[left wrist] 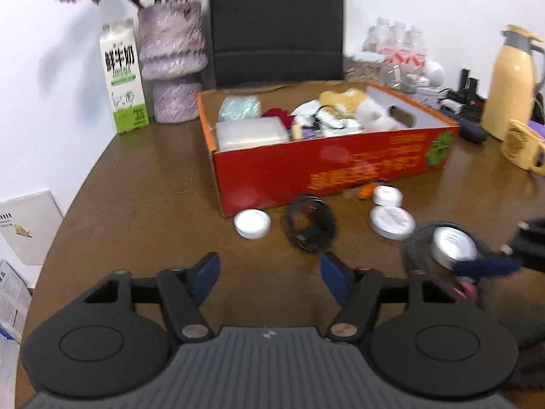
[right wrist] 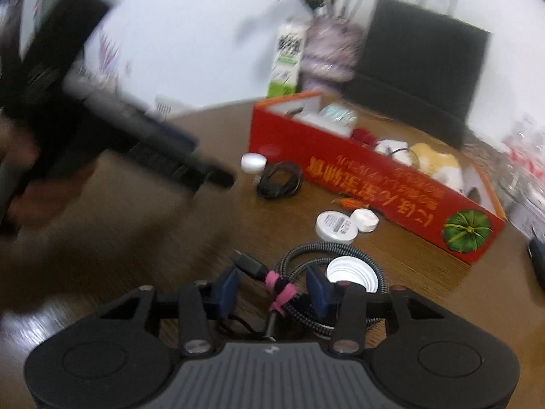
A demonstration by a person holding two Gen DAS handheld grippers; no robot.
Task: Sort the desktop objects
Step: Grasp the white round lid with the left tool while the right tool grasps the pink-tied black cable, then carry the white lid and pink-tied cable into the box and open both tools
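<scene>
A red cardboard box [left wrist: 327, 167] full of small items stands mid-table, also in the right wrist view [right wrist: 374, 184]. In front of it lie a white round lid [left wrist: 252, 224], a black coiled cable [left wrist: 309, 227], and two round tins [left wrist: 391, 221]. My left gripper [left wrist: 269, 277] is open and empty above the bare table. My right gripper [right wrist: 272, 288] is open, its fingers astride a braided cable coil [right wrist: 299, 255] with a pink tie [right wrist: 279, 289]; a silver tin [right wrist: 352, 272] sits inside the coil. The right gripper shows at the left wrist view's right edge [left wrist: 490, 266].
A milk carton [left wrist: 123, 78], a purple vase [left wrist: 172, 64] and a black chair [left wrist: 276, 24] stand behind the box. A yellow thermos [left wrist: 511, 81] and a yellow mug [left wrist: 523, 150] are at the right. A small orange object [left wrist: 364, 191] lies by the box. Papers lie off the table's left edge.
</scene>
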